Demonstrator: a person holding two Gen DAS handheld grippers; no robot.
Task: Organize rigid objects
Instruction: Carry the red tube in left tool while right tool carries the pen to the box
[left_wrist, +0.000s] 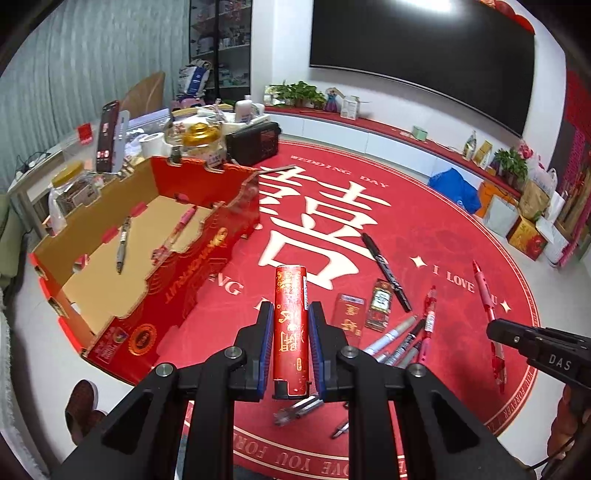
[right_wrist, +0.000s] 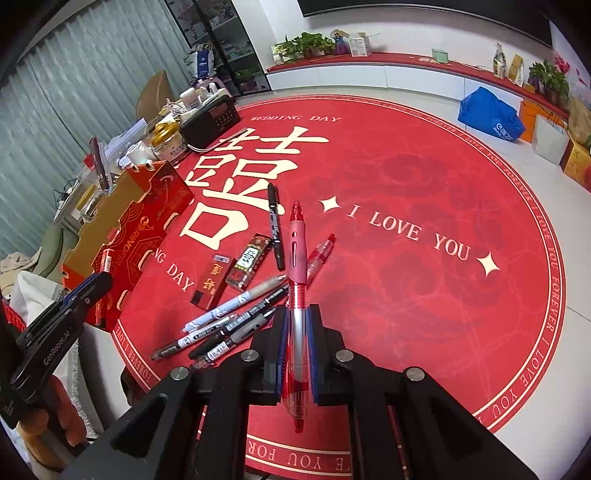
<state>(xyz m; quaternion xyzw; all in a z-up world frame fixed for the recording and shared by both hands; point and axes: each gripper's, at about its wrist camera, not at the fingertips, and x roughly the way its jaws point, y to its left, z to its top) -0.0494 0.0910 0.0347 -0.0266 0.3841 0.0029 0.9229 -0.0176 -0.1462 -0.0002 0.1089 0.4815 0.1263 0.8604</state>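
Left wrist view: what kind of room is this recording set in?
Most likely a home living room, decorated for a wedding. A large dark screen hangs above a low white cabinet with potted plants, and a round red "Wedding Day" rug covers the floor.

left claw (left_wrist: 290, 314): pads clamped, tilted down | right claw (right_wrist: 297, 321): pads clamped, tilted down

Right half of the red mat (right_wrist: 424, 295) lies bare — pens (right_wrist: 236, 317) and the open box (left_wrist: 122, 251) crowd its left.
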